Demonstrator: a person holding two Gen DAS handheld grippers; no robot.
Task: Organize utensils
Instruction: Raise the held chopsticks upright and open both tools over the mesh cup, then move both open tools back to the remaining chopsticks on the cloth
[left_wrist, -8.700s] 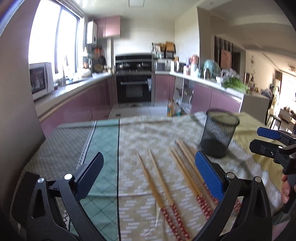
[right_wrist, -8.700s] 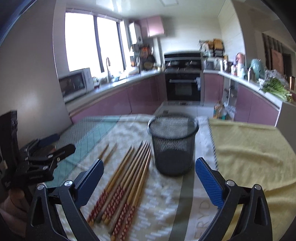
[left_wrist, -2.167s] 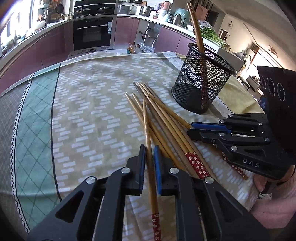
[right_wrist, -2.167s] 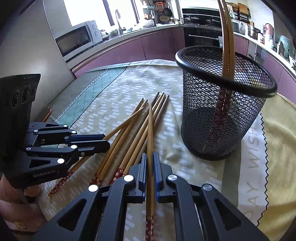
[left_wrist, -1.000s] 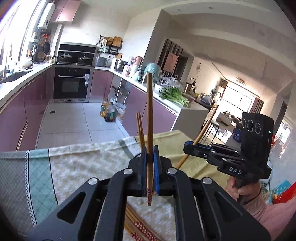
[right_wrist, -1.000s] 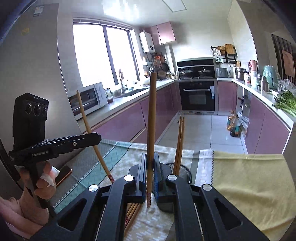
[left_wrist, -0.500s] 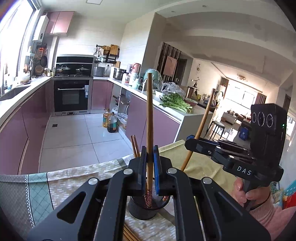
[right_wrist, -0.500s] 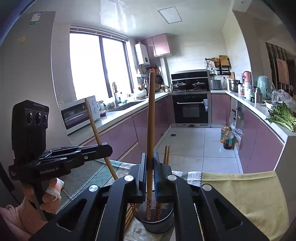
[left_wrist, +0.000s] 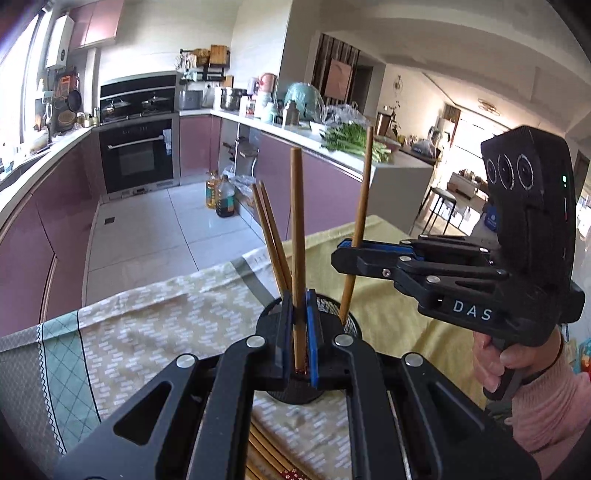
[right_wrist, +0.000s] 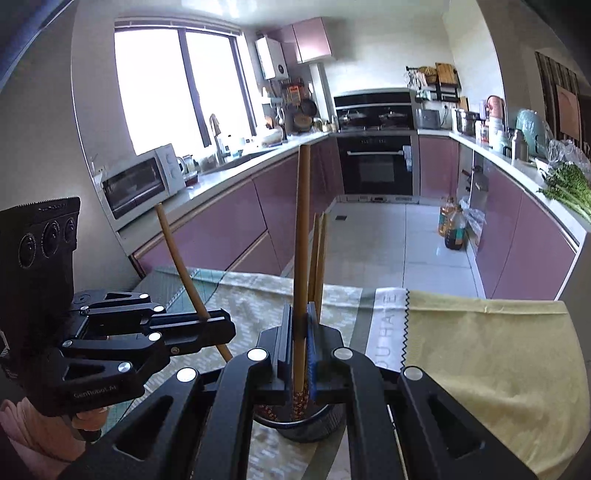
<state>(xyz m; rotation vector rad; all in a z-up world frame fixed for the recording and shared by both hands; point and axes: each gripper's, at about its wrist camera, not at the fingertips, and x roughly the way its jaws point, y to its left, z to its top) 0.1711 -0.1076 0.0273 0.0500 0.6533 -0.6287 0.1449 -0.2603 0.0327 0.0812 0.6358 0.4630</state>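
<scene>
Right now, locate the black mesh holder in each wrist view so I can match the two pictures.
Left wrist view: mesh holder at lower centre, mostly hidden behind the left gripper.
Right wrist view: bottom centre, below the right gripper.
Shared landmark: the black oven.

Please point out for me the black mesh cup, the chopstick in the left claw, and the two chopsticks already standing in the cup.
Black wire-mesh cup (left_wrist: 347, 322), left wrist view, rim.
Wooden chopstick in left claw (left_wrist: 296, 236), left wrist view, mid shaft.
Two wooden chopsticks standing in the cup (left_wrist: 269, 229), left wrist view, upper shafts.

A patterned beige-and-green cloth (left_wrist: 155, 332) covers the worktop, a yellow towel (right_wrist: 491, 354) beside it. A black mesh cup (right_wrist: 325, 424) and loose wooden chopsticks (left_wrist: 269, 458) rest on the cloth.
</scene>
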